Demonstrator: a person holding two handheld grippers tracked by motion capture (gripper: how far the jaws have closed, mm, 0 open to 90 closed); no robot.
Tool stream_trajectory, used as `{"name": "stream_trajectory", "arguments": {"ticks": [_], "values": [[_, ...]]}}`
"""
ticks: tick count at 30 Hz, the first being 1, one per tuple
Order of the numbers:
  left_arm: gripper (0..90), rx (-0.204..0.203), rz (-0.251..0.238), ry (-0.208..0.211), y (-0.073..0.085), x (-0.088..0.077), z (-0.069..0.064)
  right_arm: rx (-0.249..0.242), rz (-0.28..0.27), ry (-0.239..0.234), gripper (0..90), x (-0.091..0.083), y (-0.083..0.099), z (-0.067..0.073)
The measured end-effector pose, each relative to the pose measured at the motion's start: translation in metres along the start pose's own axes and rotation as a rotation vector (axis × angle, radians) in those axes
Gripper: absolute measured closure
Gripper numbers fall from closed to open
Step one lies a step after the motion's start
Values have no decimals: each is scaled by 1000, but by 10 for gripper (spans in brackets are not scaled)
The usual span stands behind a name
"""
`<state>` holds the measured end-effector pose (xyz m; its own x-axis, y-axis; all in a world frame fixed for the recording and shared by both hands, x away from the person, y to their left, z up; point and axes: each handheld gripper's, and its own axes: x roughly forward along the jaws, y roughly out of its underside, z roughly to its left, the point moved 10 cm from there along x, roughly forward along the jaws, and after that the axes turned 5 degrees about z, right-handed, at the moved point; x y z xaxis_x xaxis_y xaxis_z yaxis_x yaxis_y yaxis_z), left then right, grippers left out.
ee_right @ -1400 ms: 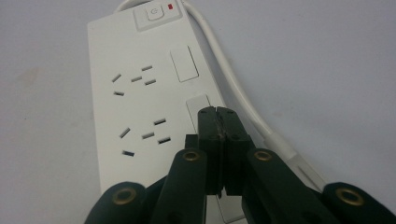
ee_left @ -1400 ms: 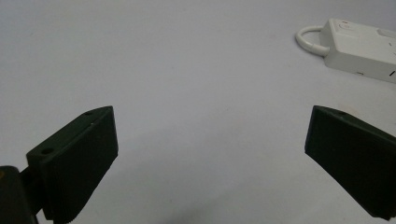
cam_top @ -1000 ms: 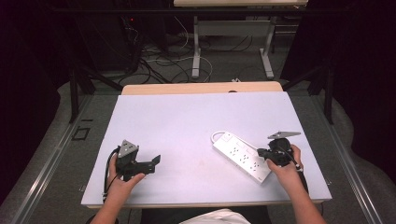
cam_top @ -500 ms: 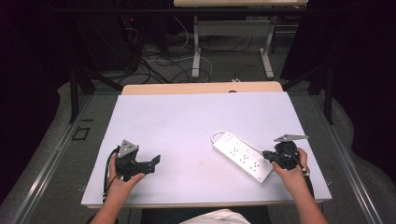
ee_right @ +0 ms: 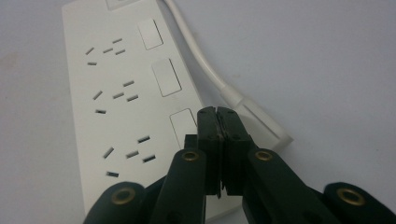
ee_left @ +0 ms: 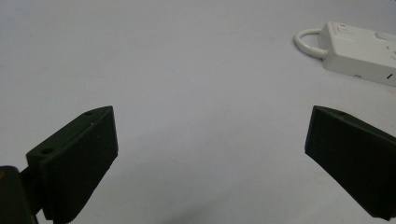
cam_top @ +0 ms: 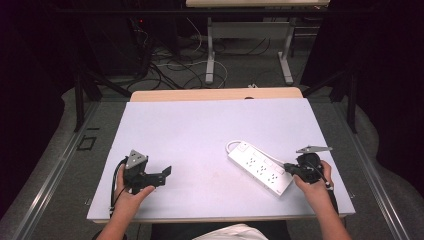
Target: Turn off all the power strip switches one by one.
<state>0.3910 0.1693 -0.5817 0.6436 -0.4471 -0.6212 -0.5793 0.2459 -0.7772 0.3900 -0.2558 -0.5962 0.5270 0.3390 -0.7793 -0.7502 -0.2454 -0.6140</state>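
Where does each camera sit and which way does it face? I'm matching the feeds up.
High view: above the person's side, looking forward and down on the table; forearms and both tongs show.
Left gripper view: rides the left tongs, jaws wide apart, facing across bare tabletop to the power strip.
Right gripper view: rides the right tongs, jaws closed over the strip's switches.
All three share the power strip.

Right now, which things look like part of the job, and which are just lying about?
Likely in use:
- power strip, with its cord
- right gripper, shut, tips over the strip's nearest switch
- left gripper, open, idle

Lying about:
- floor cables beyond the table
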Motion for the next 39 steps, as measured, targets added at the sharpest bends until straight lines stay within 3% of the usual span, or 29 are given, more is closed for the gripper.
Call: {"name": "stream_trajectory", "arguments": {"ticks": [11, 22, 39], "values": [[23, 1, -3, 2, 0, 0, 0, -17, 14, -15, 887, 4, 1, 6], [23, 3, -3, 2, 0, 0, 0, 4, 18, -29, 884, 4, 2, 7], [23, 3, 0, 2, 0, 0, 0, -12, 13, -22, 900, 5, 1, 6]]}}
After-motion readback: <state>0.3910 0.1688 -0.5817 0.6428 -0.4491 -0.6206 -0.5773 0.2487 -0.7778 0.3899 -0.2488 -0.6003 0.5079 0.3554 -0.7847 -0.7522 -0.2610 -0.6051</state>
